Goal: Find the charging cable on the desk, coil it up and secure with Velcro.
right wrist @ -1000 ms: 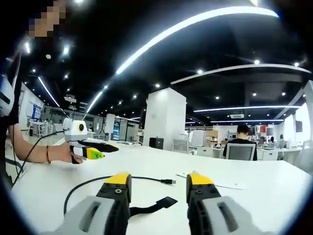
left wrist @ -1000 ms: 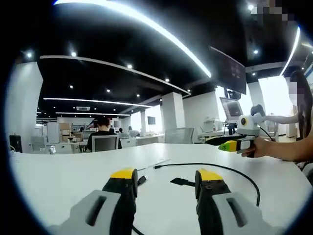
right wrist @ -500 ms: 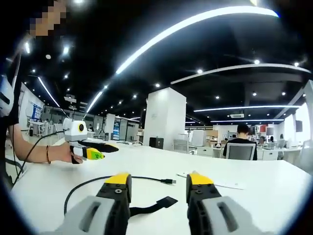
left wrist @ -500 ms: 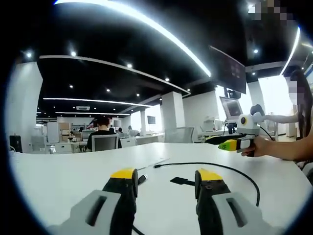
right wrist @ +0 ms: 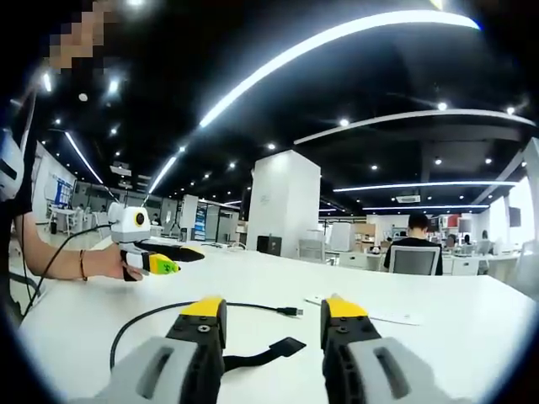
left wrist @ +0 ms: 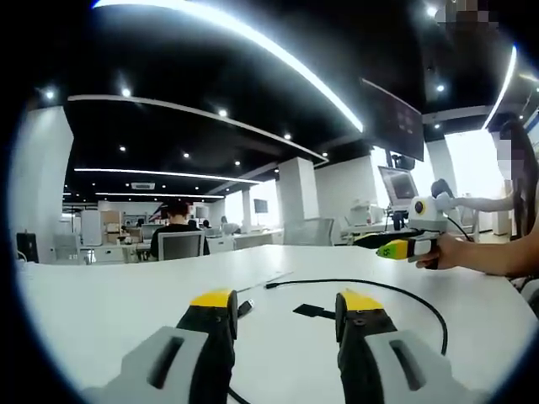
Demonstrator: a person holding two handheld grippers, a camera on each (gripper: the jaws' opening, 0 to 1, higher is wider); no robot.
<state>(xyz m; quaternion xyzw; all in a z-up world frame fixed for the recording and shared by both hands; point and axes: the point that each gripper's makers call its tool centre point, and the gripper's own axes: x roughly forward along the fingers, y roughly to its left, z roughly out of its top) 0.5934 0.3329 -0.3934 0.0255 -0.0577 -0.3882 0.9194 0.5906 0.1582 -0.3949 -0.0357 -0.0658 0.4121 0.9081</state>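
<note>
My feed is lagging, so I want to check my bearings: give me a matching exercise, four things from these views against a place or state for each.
Things:
1. cable
2. Velcro strap
3. left gripper
4. seated person

Places or states:
A. open, holding nothing
B. flat on the desk, between the right gripper's jaws in its view
C. far off, at another desk
D. uncoiled, in a loose arc on the desk

Pairs: 1-D, 2-B, 3-A, 4-C
</note>
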